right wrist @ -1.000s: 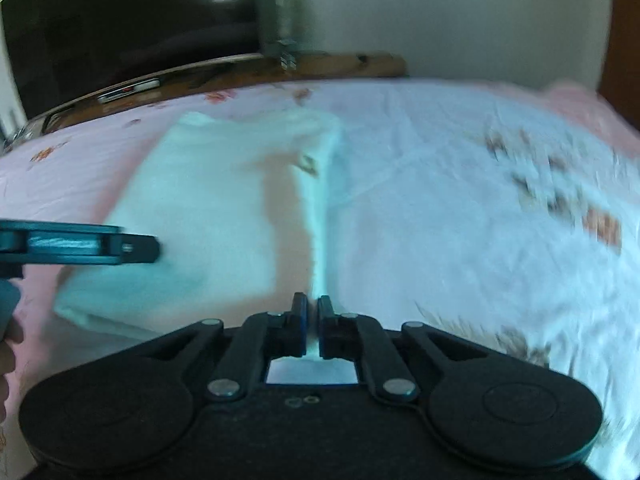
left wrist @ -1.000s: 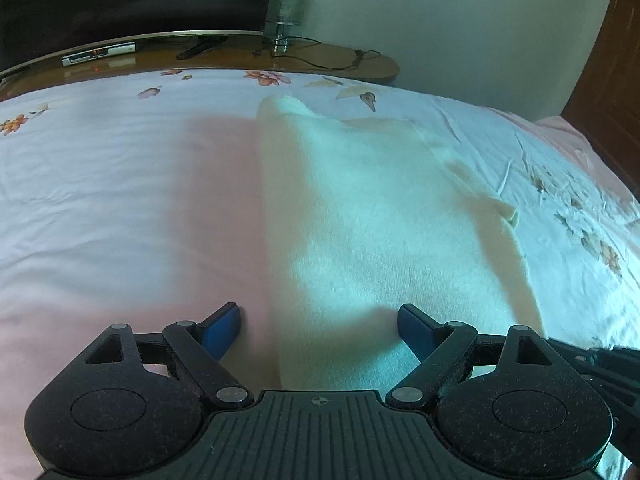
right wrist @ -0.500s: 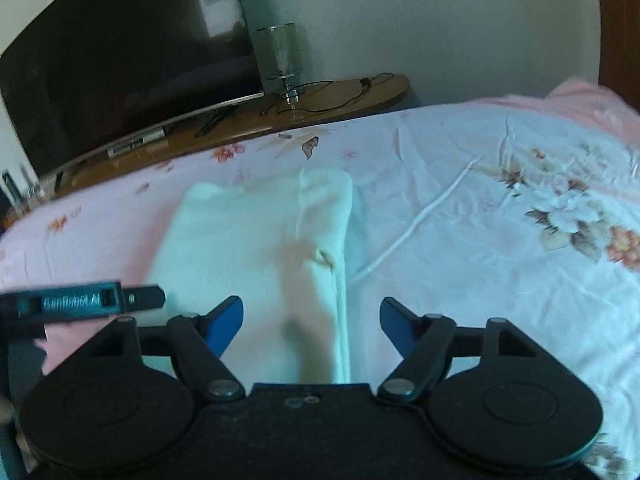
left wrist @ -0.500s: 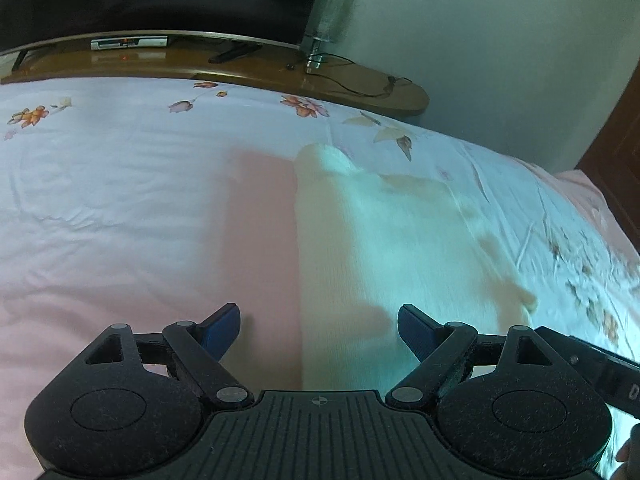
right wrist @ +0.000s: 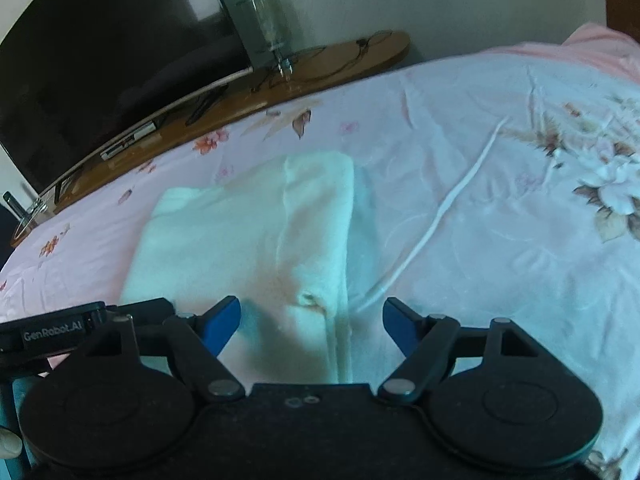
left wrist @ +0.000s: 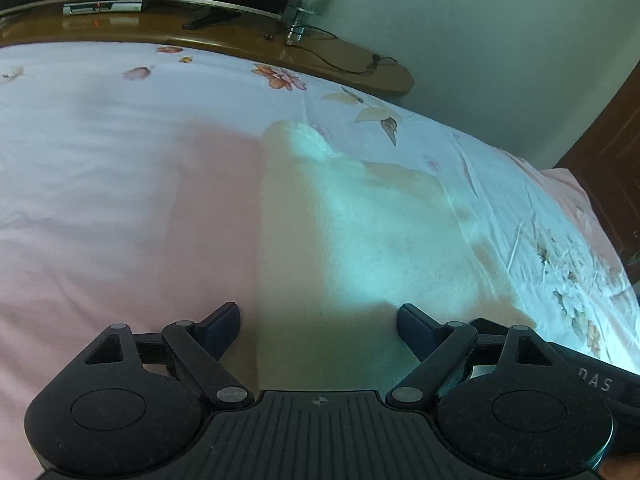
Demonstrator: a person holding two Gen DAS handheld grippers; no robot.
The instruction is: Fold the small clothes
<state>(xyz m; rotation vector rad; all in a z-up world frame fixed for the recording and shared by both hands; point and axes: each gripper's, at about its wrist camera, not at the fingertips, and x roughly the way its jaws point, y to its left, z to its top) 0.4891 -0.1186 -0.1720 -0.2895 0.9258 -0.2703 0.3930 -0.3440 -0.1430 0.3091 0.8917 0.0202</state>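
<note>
A cream, fuzzy small garment (left wrist: 360, 232) lies folded lengthwise on the pink floral bedsheet (left wrist: 100, 200). My left gripper (left wrist: 319, 322) hovers open over its near left edge, and nothing is held between the blue pads. In the right wrist view the garment (right wrist: 248, 240) shows a folded flap along its right side. My right gripper (right wrist: 312, 320) is over that near right edge. Its jaws are opening, and the cloth lies below them, not pinched. The left gripper's body (right wrist: 60, 332) shows at the left edge of that view.
Beyond the bed stands a wooden TV bench (left wrist: 240, 36) with a dark TV (right wrist: 100, 60), a glass lamp (right wrist: 266, 24) and a cable. A raised crease (right wrist: 440, 216) runs across the sheet right of the garment. A brown door (left wrist: 616, 140) is at far right.
The right gripper went from shut on the cloth's edge to wide open, letting the cloth go. Both grippers drew back and rolled slightly; the garment stays flat on the bed.
</note>
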